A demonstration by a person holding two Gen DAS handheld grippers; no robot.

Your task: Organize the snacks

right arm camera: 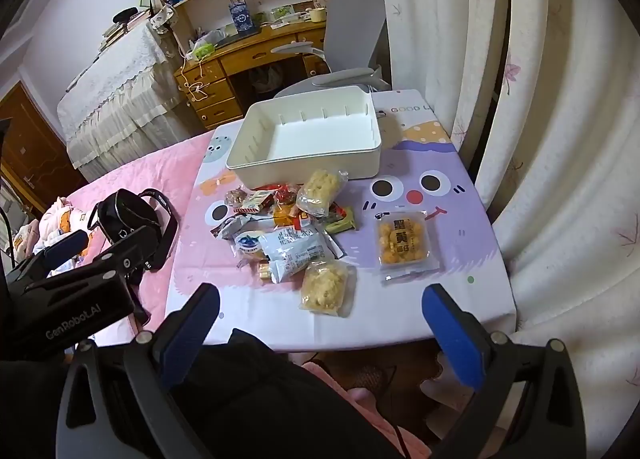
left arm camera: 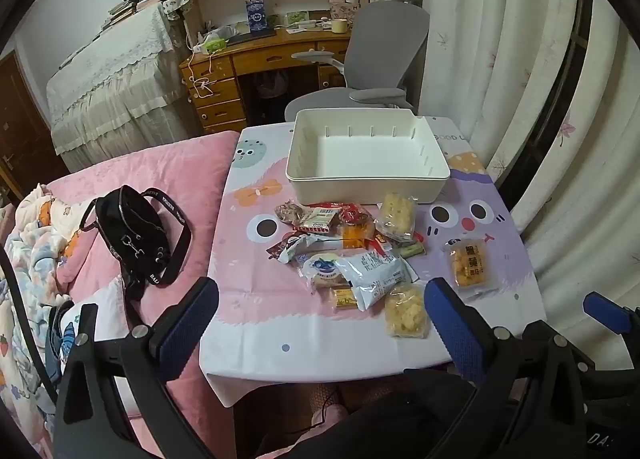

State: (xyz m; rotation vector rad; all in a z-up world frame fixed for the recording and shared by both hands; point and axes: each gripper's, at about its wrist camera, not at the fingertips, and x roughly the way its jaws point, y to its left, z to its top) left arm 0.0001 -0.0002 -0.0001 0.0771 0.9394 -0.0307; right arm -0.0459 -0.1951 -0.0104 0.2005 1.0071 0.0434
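Note:
A pile of wrapped snacks (left arm camera: 352, 243) lies on a small table with a cartoon cloth (left arm camera: 264, 311). Behind it stands an empty white bin (left arm camera: 366, 179). A yellow snack pack (left arm camera: 469, 262) lies apart at the right, and a clear bag of pale puffs (left arm camera: 405, 311) lies nearest me. My left gripper (left arm camera: 320, 299) is open and empty, held above the table's near edge. My right gripper (right arm camera: 320, 307) is open and empty, near the puff bag (right arm camera: 325, 286). The pile (right arm camera: 280, 227), bin (right arm camera: 304, 169) and yellow pack (right arm camera: 404, 241) show in the right wrist view too.
A pink bed with a black bag (left arm camera: 136, 235) lies left of the table. A grey office chair (left arm camera: 376, 59) and wooden desk (left arm camera: 256, 59) stand behind. White curtains (left arm camera: 500, 39) hang at the right. The left gripper's body (right arm camera: 72, 287) shows in the right wrist view.

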